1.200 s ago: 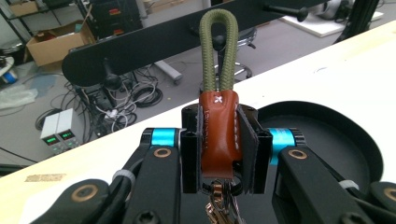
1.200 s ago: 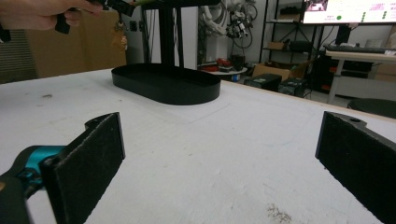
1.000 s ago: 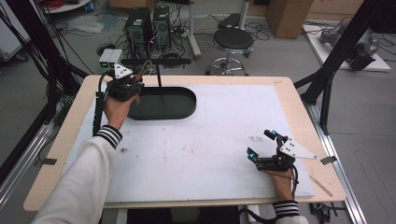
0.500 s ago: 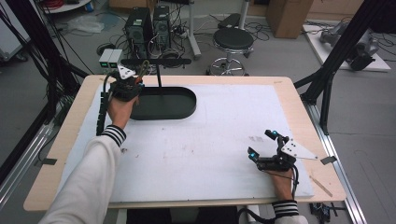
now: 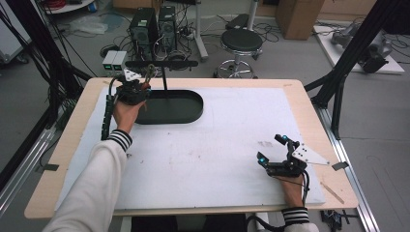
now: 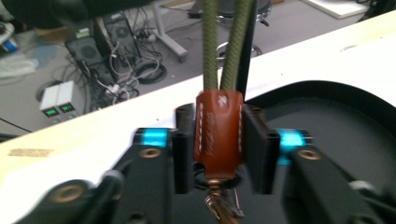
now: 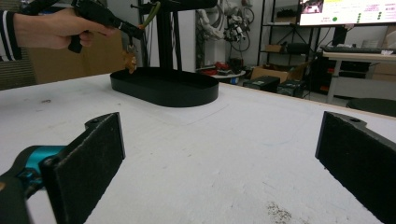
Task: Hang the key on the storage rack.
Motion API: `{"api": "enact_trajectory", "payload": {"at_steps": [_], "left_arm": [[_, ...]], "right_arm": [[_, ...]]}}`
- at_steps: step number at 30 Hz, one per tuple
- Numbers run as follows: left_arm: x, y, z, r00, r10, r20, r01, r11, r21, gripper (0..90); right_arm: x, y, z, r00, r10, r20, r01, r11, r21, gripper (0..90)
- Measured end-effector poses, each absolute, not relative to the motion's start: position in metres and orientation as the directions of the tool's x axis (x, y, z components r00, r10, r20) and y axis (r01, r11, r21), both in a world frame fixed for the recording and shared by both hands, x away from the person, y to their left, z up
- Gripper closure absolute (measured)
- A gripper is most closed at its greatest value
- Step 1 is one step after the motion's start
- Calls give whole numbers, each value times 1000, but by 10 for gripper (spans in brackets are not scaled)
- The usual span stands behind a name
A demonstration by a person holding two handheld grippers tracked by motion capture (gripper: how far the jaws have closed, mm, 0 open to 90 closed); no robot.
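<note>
A brown leather key fob (image 6: 218,133) is clamped between the jaws of my left gripper (image 6: 218,149), shut on it. Its olive-green cord loop (image 6: 210,46) runs straight up toward the black crossbar (image 5: 162,63) of a stand. Metal keys (image 7: 129,58) dangle below the fob, over the left end of the black oval tray (image 5: 193,113). In the high view the left gripper (image 5: 140,87) is raised at the tray's far left, beside the stand's post (image 5: 165,82). My right gripper (image 5: 270,148) rests on the white mat at the near right, open and holding nothing.
A white mat (image 5: 208,154) covers most of the wooden table (image 5: 63,154). Black frame poles (image 5: 338,72) stand by the right edge. Beyond the far edge are computer towers (image 5: 152,29) and a stool (image 5: 244,41).
My left gripper has shifted slightly to the right, closer to the stand's post, still holding the fob. The right gripper has stayed put.
</note>
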State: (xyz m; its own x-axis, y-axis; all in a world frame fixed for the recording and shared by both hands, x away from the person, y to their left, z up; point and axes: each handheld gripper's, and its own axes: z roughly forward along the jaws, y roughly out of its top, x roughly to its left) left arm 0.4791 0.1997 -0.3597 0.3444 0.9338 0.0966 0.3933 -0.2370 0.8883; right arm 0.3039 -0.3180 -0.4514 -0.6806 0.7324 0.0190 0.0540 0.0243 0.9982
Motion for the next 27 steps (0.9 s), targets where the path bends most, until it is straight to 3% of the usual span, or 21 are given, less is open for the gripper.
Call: {"api": "enact_trajectory", "payload": {"at_steps": [1, 3, 4, 5, 7, 9, 10, 14, 17, 27], "left_arm": [[480, 202, -361, 358, 930, 83, 402, -234, 885, 575], [481, 206, -363, 393, 919, 37, 406, -209, 890, 451], [482, 208, -364, 404, 915, 26, 405, -204, 891, 309], [482, 209, -365, 415, 910, 22, 405, -205, 891, 309], [481, 212, -365, 456, 890, 1, 400, -206, 893, 200], [478, 216, -364, 492, 869, -46, 383, -169, 908, 174], [475, 218, -364, 499, 864, -62, 369, -147, 918, 92], [463, 224, -361, 548, 834, -69, 310, -126, 942, 16], [447, 231, -358, 626, 778, -58, 237, -118, 964, 17], [390, 242, -364, 727, 687, -6, 150, -150, 977, 17]], "right_arm": [[304, -318, -451, -681, 732, 19, 54, 24, 998, 3], [304, -318, -451, -680, 733, 19, 53, 23, 998, 3], [304, -318, -451, -678, 735, 17, 54, 26, 998, 3], [304, -318, -451, -678, 735, 17, 54, 26, 998, 3], [304, -318, -451, -677, 736, 11, 50, 32, 998, 3], [304, -318, -451, -678, 735, 10, 49, 32, 998, 3], [303, -317, -452, -679, 734, 16, 57, 31, 998, 3], [303, -317, -451, -677, 736, 9, 53, 37, 998, 3], [303, -317, -452, -680, 733, 16, 56, 31, 998, 3], [303, -317, -451, -683, 730, 10, 54, 37, 998, 3]]}}
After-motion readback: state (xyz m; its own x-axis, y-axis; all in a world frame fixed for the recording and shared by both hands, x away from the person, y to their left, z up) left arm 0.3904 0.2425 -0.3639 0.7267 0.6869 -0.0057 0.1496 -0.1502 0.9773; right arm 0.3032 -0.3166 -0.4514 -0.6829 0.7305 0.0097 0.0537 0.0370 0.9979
